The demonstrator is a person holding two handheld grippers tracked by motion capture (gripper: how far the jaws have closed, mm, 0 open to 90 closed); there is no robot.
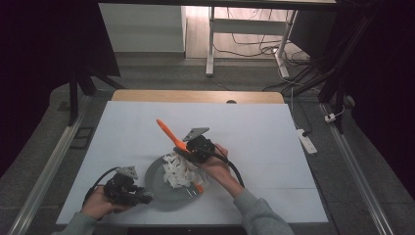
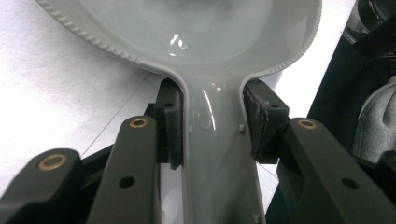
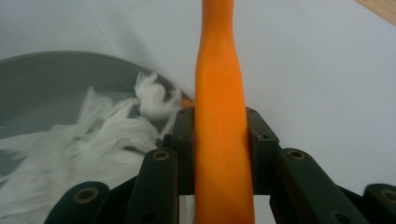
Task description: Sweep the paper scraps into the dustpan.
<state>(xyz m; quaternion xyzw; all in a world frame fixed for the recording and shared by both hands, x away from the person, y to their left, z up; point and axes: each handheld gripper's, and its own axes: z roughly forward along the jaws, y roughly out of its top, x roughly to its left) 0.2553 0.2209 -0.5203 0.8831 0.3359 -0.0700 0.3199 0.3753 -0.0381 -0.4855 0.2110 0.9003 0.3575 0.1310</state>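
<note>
A grey pan (image 1: 152, 180) sits on the white table near its front edge, with a heap of white shreds (image 1: 178, 169) in it. My left gripper (image 1: 141, 197) is shut on the pan's handle (image 2: 212, 154) from the left, with both pads pressed against the handle's sides just below the bowl (image 2: 201, 32). My right gripper (image 1: 188, 152) is shut on an orange utensil (image 1: 168, 131). The utensil's long end points up and away to the back left, and its lower end lies in the pan under the shreds. In the right gripper view the orange shaft (image 3: 219, 74) runs straight up between the jaws, beside the shreds (image 3: 93, 140) and the pan's rim (image 3: 46, 58).
The white sheet (image 1: 254, 132) covers the table, and a strip of bare wood (image 1: 195, 96) shows at the far edge. A power strip (image 1: 307, 141) and cables lie on the floor to the right. Desk legs (image 1: 210, 44) stand beyond the table.
</note>
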